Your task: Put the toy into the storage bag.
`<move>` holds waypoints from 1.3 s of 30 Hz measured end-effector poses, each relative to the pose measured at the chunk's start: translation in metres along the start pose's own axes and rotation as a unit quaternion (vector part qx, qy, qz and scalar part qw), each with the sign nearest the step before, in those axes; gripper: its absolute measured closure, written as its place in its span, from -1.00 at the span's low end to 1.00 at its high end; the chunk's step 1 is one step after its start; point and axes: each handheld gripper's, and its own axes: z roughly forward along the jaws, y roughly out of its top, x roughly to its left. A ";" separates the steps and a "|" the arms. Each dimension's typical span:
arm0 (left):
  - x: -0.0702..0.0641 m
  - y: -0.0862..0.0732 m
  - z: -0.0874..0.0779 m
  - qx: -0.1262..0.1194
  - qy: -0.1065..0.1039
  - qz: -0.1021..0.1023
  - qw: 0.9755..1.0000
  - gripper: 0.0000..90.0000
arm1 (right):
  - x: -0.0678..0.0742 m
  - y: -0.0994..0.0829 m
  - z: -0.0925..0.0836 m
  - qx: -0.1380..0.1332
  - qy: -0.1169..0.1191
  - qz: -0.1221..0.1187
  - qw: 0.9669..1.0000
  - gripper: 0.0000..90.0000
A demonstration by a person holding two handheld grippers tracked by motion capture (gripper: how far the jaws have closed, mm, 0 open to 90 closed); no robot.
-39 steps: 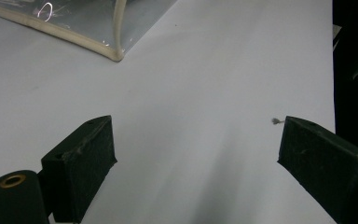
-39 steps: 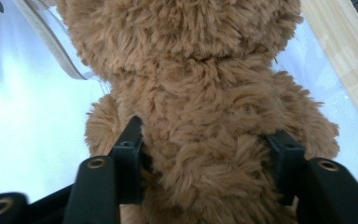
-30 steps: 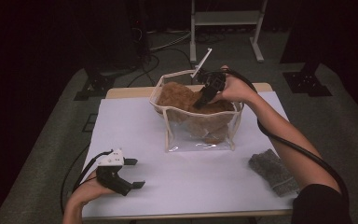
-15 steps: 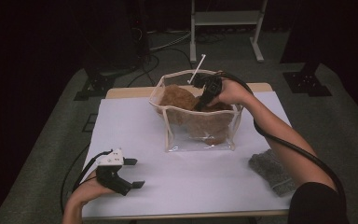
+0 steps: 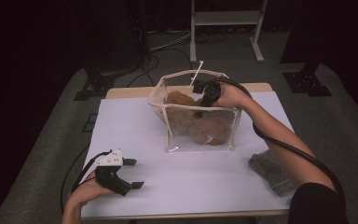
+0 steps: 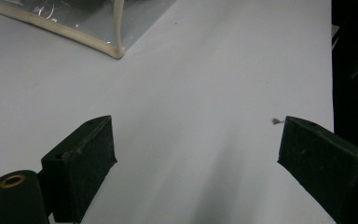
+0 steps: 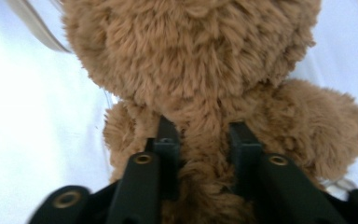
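A clear plastic bag (image 5: 175, 140) with cream edging stands open on the white table (image 5: 130, 126). Inside it lies a brown plush teddy bear (image 5: 214, 129). My right gripper (image 5: 199, 111) reaches down through the bag's mouth. In the right gripper view its two pads press into the fur of the teddy bear (image 7: 200, 65), with the right gripper (image 7: 200, 135) shut on a fold of plush; the jaws have just been closing on it and eased a little. My left gripper (image 5: 135, 173) rests at the table's front left, open and holding nothing (image 6: 196, 140). A corner of the bag (image 6: 116, 46) lies ahead of it.
A grey knitted cloth (image 5: 271, 170) lies at the table's front right, beside the right forearm. A white zip-pull stick (image 5: 196, 73) juts up from the bag's rear rim. A white metal stand (image 5: 223, 18) and cables sit on the floor behind the table.
The right gripper has sunk deeper into the bag and its jaws have come together on the bear, which sits lower now. The left gripper has kept still.
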 end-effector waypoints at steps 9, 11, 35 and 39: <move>-0.001 0.002 0.001 -0.002 -0.002 0.003 1.000 -0.78 | 0.000 -0.004 -0.023 -0.046 -0.004 0.006 0.999 0.10; 0.000 0.002 0.001 -0.001 -0.002 0.003 1.000 -0.78 | -0.001 -0.005 -0.025 -0.052 -0.004 0.007 0.999 0.08; -0.001 0.002 0.000 -0.002 -0.001 0.006 1.000 -0.78 | 0.002 -0.003 -0.027 -0.042 0.004 0.007 0.999 0.48; -0.001 0.003 0.000 -0.003 0.000 0.007 1.000 -0.78 | 0.000 -0.009 -0.037 -0.065 0.008 0.014 0.998 0.30</move>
